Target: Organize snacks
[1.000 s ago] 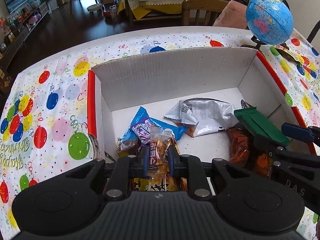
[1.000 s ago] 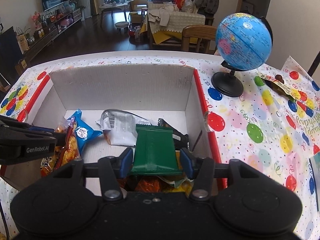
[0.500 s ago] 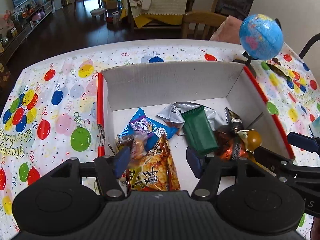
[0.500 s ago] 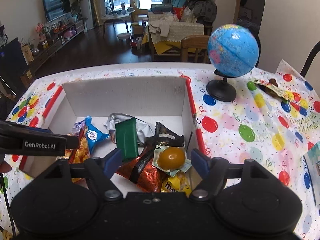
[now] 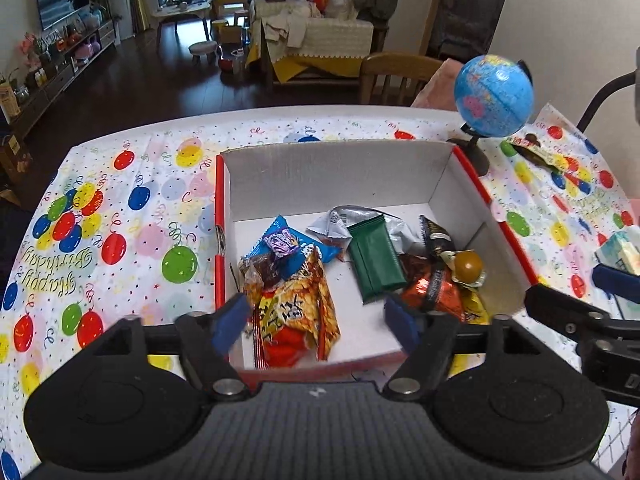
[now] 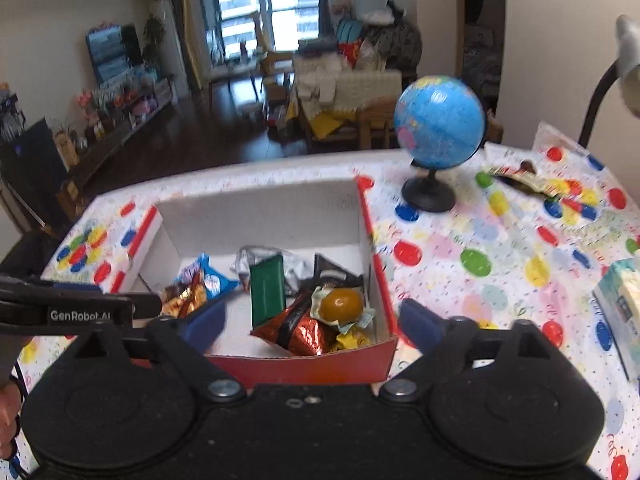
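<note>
A red-rimmed cardboard box (image 5: pixel 332 168) (image 6: pixel 260 212) sits on the balloon tablecloth and holds several snacks. Among them lie an orange snack bag (image 5: pixel 296 312), a green packet (image 5: pixel 376 260) (image 6: pixel 267 292), a blue packet (image 5: pixel 296 248), a silver wrapper (image 5: pixel 344 220) and a brown round sweet (image 5: pixel 469 264) (image 6: pixel 342 304). My left gripper (image 5: pixel 316 320) hovers above the box's near edge, jaws opening, nothing between them. My right gripper (image 6: pixel 310 324) hangs over the box's near right corner, jaws also opening and empty.
A blue globe (image 5: pixel 494 96) (image 6: pixel 438 120) on a black stand is behind the box to the right. A loose wrapper (image 6: pixel 520 178) lies beyond it. A pale blue tissue pack (image 6: pixel 620 308) rests at the far right. A wooden chair (image 5: pixel 400 76) stands behind the table.
Both grippers let go of their snacks, the orange bag and the green packet, which now lie in the box. Both have opened wide and pulled up and back from the box.
</note>
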A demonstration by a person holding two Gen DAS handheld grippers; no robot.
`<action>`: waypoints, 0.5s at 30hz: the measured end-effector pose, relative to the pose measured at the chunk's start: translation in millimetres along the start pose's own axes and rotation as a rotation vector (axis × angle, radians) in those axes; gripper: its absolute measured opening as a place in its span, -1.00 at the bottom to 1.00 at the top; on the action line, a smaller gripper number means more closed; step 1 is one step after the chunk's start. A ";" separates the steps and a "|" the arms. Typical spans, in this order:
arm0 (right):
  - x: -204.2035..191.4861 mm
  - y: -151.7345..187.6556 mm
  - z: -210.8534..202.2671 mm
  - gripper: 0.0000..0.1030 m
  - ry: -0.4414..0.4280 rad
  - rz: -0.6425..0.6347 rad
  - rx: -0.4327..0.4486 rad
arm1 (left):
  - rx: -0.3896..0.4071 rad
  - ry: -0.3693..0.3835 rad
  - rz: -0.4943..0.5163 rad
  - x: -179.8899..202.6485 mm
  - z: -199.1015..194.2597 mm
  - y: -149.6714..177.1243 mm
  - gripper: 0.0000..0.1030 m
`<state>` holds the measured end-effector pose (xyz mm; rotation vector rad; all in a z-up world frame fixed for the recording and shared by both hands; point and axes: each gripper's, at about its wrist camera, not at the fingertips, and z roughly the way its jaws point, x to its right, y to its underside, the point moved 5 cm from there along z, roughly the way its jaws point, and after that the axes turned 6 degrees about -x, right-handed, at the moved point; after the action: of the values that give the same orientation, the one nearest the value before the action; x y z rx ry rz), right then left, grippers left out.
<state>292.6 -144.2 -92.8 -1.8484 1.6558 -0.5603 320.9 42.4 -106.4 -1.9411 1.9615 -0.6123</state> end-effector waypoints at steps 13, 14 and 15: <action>-10.2 23.9 -63.5 1.00 -0.120 0.013 0.114 | 0.082 0.082 -0.038 -4.6 -63.2 37.0 0.97; -12.5 26.0 -67.4 1.00 -0.137 0.017 0.116 | 0.088 0.085 -0.043 -5.8 -68.1 40.9 0.97; -14.1 27.9 -70.8 1.00 -0.154 0.022 0.120 | 0.094 0.085 -0.044 -6.1 -72.9 44.6 0.97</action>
<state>223.5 -142.2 -58.2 -1.7398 1.5072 -0.4846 245.8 53.8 -66.8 -1.9352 1.9078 -0.7959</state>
